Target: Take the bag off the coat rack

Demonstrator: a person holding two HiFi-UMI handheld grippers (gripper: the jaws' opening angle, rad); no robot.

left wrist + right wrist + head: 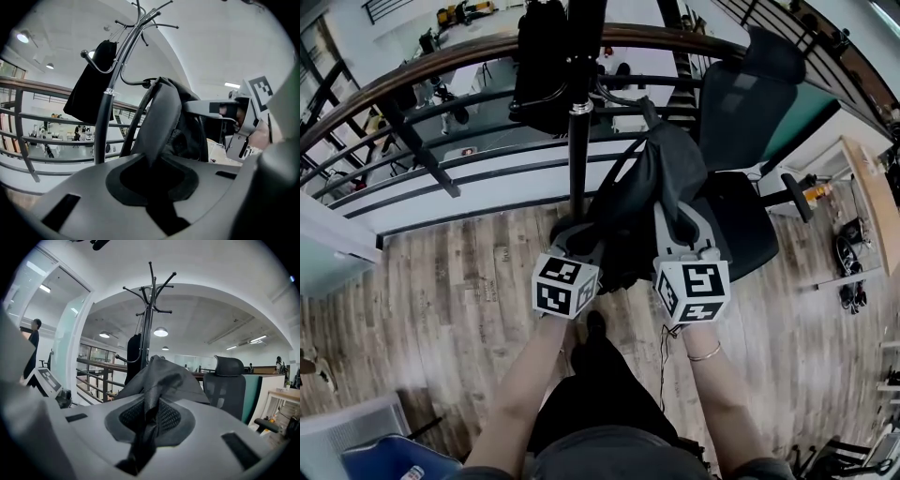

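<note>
Bare forearms reach up from the frame's bottom edge, each hand carrying a claw topped by a marker cube. Left claw and right claw sit side by side, just in front of the rack, above a wooden floor.

Between them hangs the bag, dark grey and slack, beside the rack's pole. In the left gripper view the jaws are clenched on a broad strap of the bag, which rises out of the claw towards the tip of a low hook. Whether the strap is clear of that hook I cannot tell. In the right gripper view the jaws are clenched on a fold of the bag's cloth, which bunches up between the pads.

A black pouch hangs from a hook on the far side of the pole. An office chair stands just right of the bag, and a railing runs behind the rack.
</note>
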